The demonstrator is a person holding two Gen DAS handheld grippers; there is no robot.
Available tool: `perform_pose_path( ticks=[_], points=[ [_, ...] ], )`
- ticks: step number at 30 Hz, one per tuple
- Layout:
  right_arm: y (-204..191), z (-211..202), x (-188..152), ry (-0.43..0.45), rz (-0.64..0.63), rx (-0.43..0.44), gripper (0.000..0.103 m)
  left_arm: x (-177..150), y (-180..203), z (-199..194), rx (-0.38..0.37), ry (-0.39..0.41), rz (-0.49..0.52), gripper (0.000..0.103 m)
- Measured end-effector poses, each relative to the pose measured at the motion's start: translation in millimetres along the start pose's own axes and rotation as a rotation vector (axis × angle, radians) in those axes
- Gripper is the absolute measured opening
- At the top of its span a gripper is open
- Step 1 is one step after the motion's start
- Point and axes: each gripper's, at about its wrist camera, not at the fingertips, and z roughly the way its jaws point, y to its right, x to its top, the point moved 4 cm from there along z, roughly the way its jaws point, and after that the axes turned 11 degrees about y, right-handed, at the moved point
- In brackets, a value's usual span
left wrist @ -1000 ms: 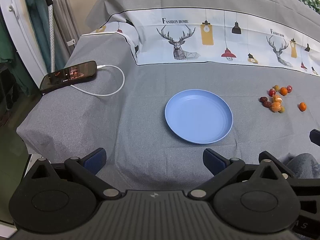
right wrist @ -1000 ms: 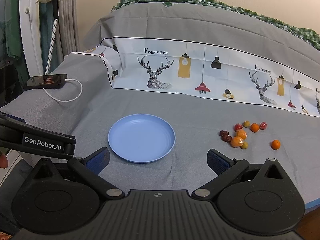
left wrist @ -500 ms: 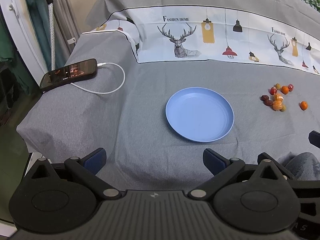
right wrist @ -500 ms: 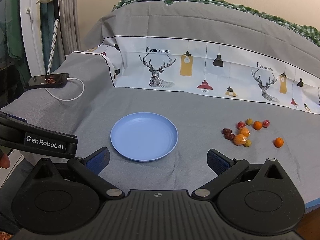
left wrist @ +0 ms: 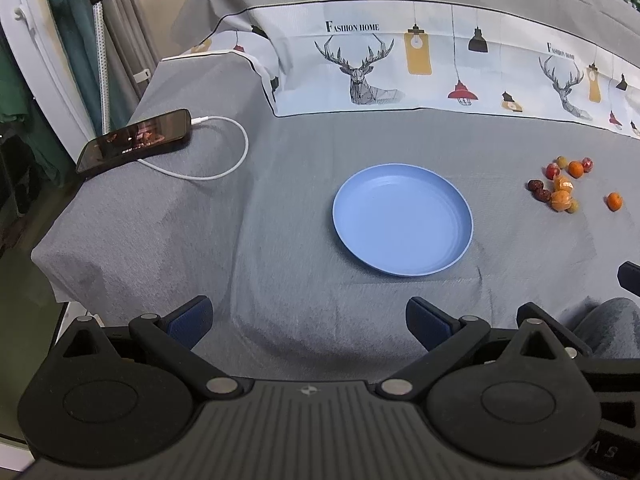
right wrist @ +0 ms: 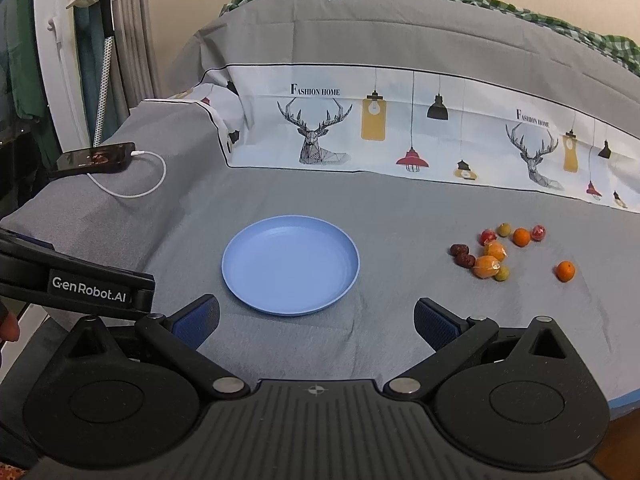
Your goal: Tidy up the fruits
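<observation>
Left wrist view shows the left gripper (left wrist: 308, 320) low in the frame, its two blue-padded fingers (left wrist: 190, 316) spread wide with nothing between them, held above the near edge of a grey cloth (left wrist: 280, 240). The cloth is woven, a little wrinkled, and hangs over the edge at the left. In the middle lies a round plate (left wrist: 402, 220), light blue, smooth, with a shallow raised rim; nothing is on it. The fruits (left wrist: 562, 188) are at the right of the frame, well apart from the plate: a small cluster of round pieces, orange, red, dark red and yellow-green, and one orange (left wrist: 614, 201) lying alone to the right of the cluster. Some pieces look wrapped in shiny film, but they are too small to be sure. At the upper left a dark phone (left wrist: 134, 140) rests on the cloth with a white cable (left wrist: 224, 152) curving from it.

Right wrist view shows the right gripper (right wrist: 316, 316) also spread and empty, pointing at the plate (right wrist: 290, 266), with the fruits (right wrist: 496, 252) at the right middle. The black body of the left gripper (right wrist: 76, 280) enters from the left edge. Behind, a white printed band (right wrist: 400, 128) with deer and lamps crosses the grey cover.
</observation>
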Motion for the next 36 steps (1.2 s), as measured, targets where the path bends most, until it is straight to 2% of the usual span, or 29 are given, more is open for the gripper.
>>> perform_pose_path(
  ticks=[12,17,22,25,28,31,33,36],
  points=[
    [20,17,-7,-0.034,0.06,-0.003,0.103,6,18,16,0.007,-0.045,0.034,0.103],
    [52,29,-17,-0.07,0.142,-0.073,0.103,13,46,29,-0.024,-0.048,0.074,0.103],
    [116,42,-35,-0.083,0.294,-0.22,0.103,21,94,54,-0.087,-0.061,0.143,0.103],
    [162,49,-47,-0.071,0.351,-0.331,0.103,33,131,76,-0.104,-0.032,0.168,0.103],
    [204,60,-64,-0.098,0.395,-0.408,0.103,44,170,103,-0.136,-0.029,0.185,0.103],
    [246,74,-72,-0.095,0.412,-0.497,0.103,56,215,131,-0.193,0.015,0.223,0.103],
    [273,91,-74,-0.108,0.419,-0.529,0.102,63,244,154,-0.216,0.033,0.28,0.103],
    [313,120,-78,-0.134,0.437,-0.542,0.102,75,286,197,-0.261,0.018,0.366,0.103]
  ],
)
